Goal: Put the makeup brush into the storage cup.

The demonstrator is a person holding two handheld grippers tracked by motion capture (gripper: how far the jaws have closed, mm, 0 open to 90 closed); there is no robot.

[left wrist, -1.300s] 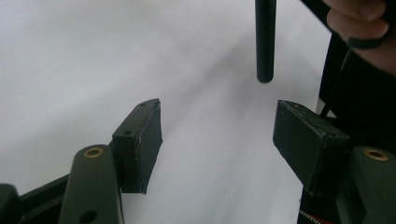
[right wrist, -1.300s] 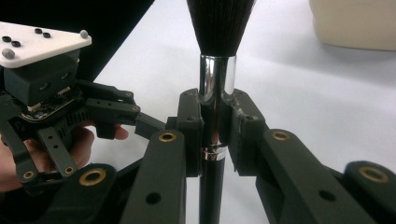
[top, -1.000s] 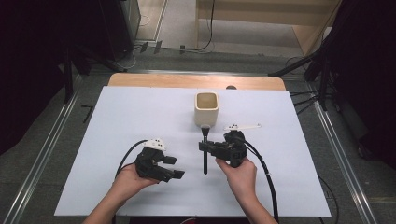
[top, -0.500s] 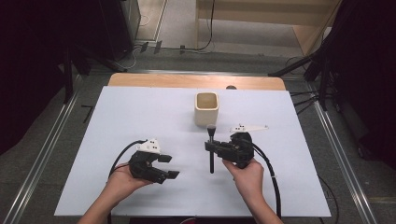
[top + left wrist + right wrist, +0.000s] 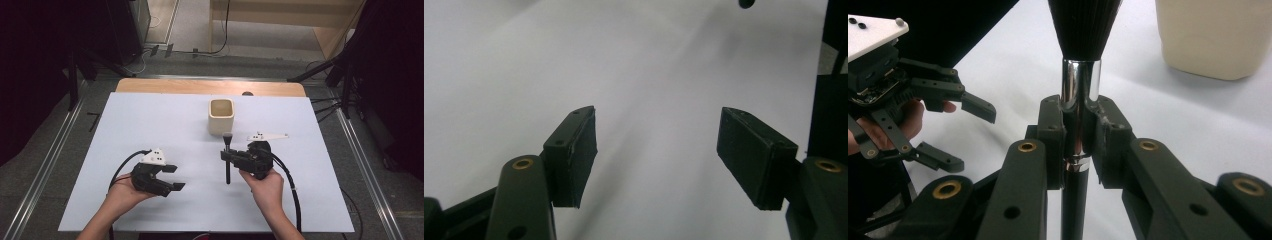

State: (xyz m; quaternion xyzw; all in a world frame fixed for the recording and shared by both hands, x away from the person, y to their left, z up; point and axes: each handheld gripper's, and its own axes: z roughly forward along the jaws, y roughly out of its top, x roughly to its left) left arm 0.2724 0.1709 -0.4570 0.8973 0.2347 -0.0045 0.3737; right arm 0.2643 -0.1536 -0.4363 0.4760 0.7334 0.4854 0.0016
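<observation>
White table (image 5: 150, 125), makeup brush clamped at right, cup beyond.

At left, left gripper (image 5: 172, 177) held low over bare tabletop, jaws spread wide, nothing between. Right of it, right gripper (image 5: 227, 156) shut tight on brush (image 5: 228, 160) at its metal collar, long axis pointing away, bristles nearest cream cup (image 5: 221, 116), just short of it. Right hand (image 5: 265, 187) plainly nearer the cup.

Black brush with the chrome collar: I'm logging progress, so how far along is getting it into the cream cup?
Done: the right gripper is clamped on the black brush with the chrome collar. In hand: it hangs above the white table, short of the cream square cup. Left: putting it in. The left gripper is open, idle.
</observation>
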